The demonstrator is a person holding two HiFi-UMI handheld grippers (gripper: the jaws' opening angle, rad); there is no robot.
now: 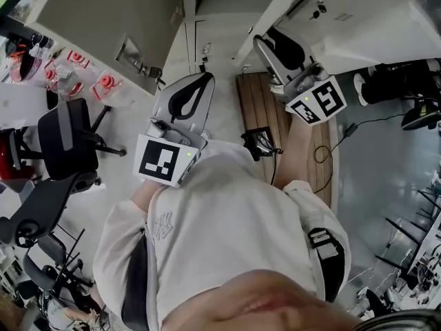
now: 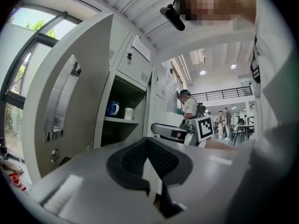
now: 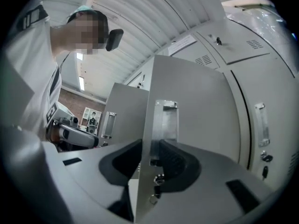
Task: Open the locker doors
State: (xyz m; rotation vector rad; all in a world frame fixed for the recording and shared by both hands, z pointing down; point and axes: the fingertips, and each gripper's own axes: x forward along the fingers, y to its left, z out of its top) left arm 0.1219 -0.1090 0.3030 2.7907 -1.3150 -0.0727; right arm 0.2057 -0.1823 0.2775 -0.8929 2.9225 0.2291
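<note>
Locker door edge between parted right gripper jaws, door swung open

I'm looking into the open locker: its grey metal shelf carries a dark blue mug and a small white cup, just beside each other.

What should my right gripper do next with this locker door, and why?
Probably draw the right gripper straight back off the open locker door. That door already stands swung well out, and only its thin edge sits between the fingers, which do not look clamped on it. A closed locker door with its handle waits just to the right.
</note>
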